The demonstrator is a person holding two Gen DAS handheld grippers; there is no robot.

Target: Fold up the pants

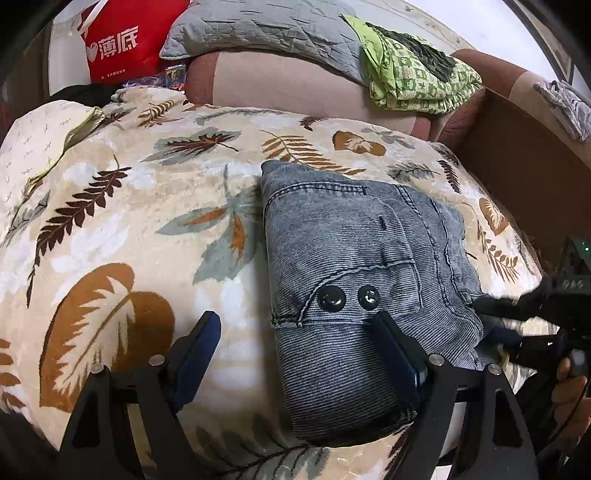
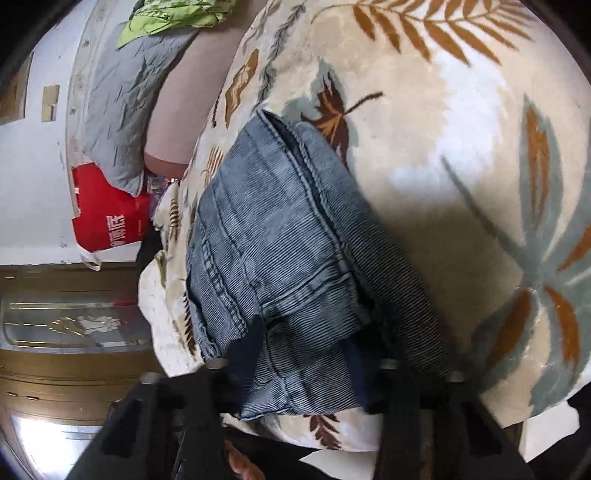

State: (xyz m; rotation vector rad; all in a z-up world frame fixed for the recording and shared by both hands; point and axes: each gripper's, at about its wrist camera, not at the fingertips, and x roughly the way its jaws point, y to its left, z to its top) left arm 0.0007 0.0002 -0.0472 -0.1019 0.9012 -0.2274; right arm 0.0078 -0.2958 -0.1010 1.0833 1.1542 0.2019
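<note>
The left gripper (image 1: 295, 328) points steeply down with jaws spread wide, one blue pad resting on the folded grey pants (image 1: 369, 258), nothing clamped. The right gripper (image 2: 306, 354) pinches the bundle's edge (a hand (image 1: 569, 384) grips its handle). The pants lie on a leaf-print blanket (image 1: 129, 221). Farther back, a red bag (image 1: 122, 37) reads "薄底".

Bedding and bags around a leaf-print blanket

The cream blanket (image 1: 147, 206) with brown and grey leaves covers the bed. Beyond its far edge lies a pink bolster (image 1: 280, 85), a grey quilted pillow (image 1: 258, 26) on top. A green patterned cloth (image 1: 417, 77) sits toward the far right corner, a red bag (image 1: 122, 37) with white lettering at the far left.
</note>
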